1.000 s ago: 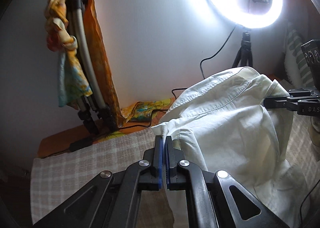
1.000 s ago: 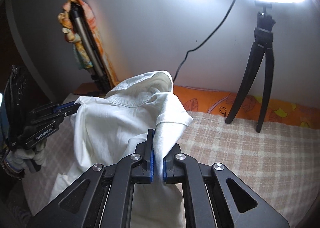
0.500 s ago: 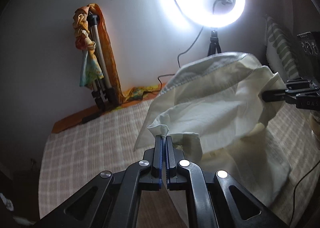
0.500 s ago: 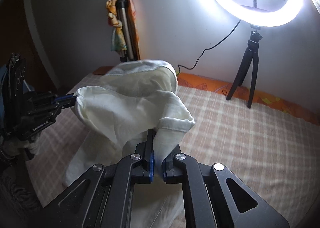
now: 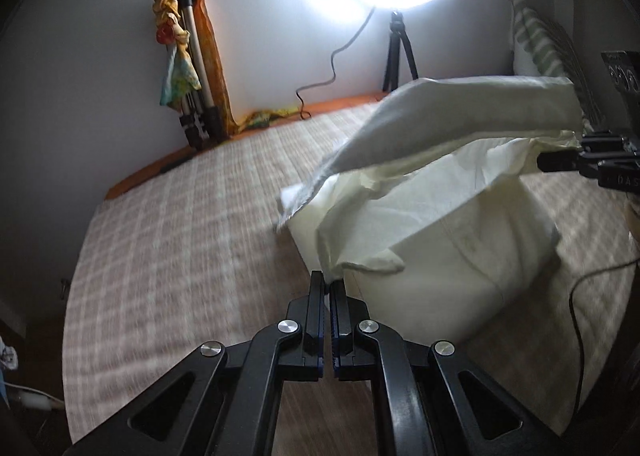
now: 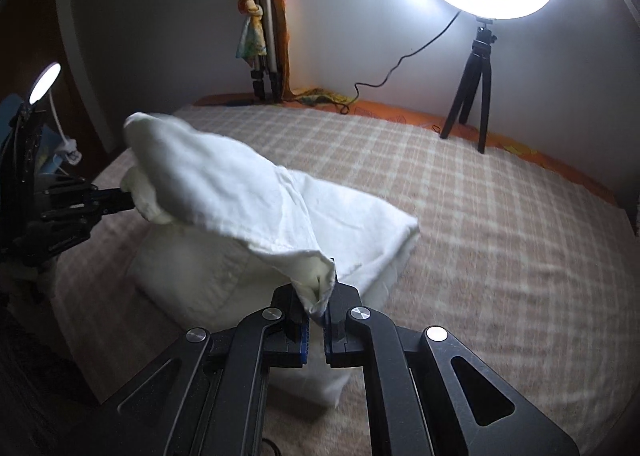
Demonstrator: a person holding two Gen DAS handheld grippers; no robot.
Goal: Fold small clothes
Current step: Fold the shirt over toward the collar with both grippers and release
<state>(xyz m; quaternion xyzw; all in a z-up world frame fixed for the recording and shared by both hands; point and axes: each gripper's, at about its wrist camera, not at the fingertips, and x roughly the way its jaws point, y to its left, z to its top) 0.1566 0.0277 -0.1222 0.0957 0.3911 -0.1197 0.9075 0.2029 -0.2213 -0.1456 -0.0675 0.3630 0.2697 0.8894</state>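
A white shirt [image 5: 448, 207] hangs stretched between my two grippers above the checked bed cover [image 5: 180, 240]. Its lower part rests on the cover. My left gripper [image 5: 329, 284] is shut on one edge of the shirt. My right gripper [image 6: 316, 308] is shut on another edge of the shirt [image 6: 248, 191]. The right gripper also shows at the right of the left wrist view [image 5: 560, 161]. The left gripper shows at the left of the right wrist view [image 6: 120, 197]. The shirt's upper edge is pulled taut between them.
A lit ring light on a black tripod [image 6: 476, 75] stands at the back by the wall, its cable [image 5: 332, 67] trailing down. A folded tripod draped with coloured cloth [image 5: 188, 55] leans in the corner. A striped pillow [image 5: 548, 43] lies at the right. A small lamp [image 6: 44, 81] glows at the left.
Both grippers have pulled back and up from the wall with the shirt. The shirt has swung out and spread, with its top edge now stretched between them.
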